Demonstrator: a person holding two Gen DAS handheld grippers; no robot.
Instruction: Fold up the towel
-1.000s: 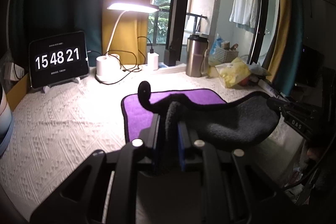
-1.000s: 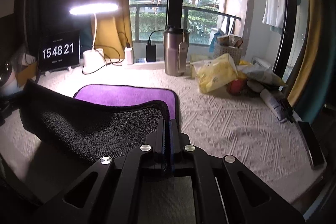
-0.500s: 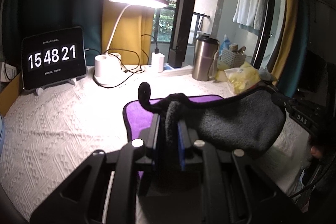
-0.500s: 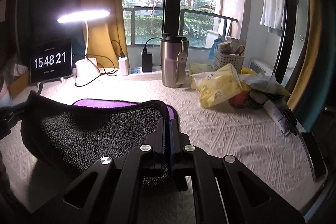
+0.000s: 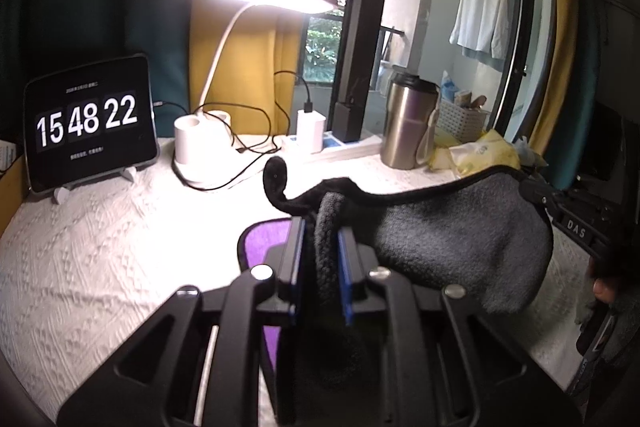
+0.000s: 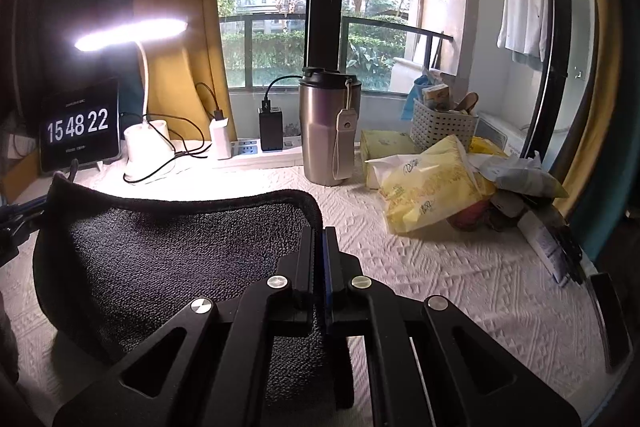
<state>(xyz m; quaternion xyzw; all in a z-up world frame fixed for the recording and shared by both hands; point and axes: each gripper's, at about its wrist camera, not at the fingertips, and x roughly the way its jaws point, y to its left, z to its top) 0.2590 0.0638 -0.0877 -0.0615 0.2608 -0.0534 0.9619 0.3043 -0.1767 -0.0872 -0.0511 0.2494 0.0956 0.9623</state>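
Observation:
The towel (image 5: 452,239) is grey on one side and purple on the other, with a black hem. My left gripper (image 5: 322,227) is shut on its left near corner, and a hem loop sticks up past the fingers. My right gripper (image 6: 319,233) is shut on the right near corner. The held edge hangs between them above the table, grey side (image 6: 180,259) facing me. A strip of the purple side (image 5: 266,239) shows under the left gripper. The right gripper also shows in the left wrist view (image 5: 536,193).
On the white textured tablecloth (image 6: 460,267) stand a tablet clock (image 5: 90,123), a lit desk lamp (image 5: 200,147), chargers with cables (image 5: 310,127), a steel tumbler (image 6: 330,127), yellow bags (image 6: 428,187) and a basket (image 6: 442,125). A phone (image 6: 610,319) lies at the right edge.
Both grippers have lifted the near edge of the towel higher and carried it toward the back. The raised grey side now hides most of the purple side.

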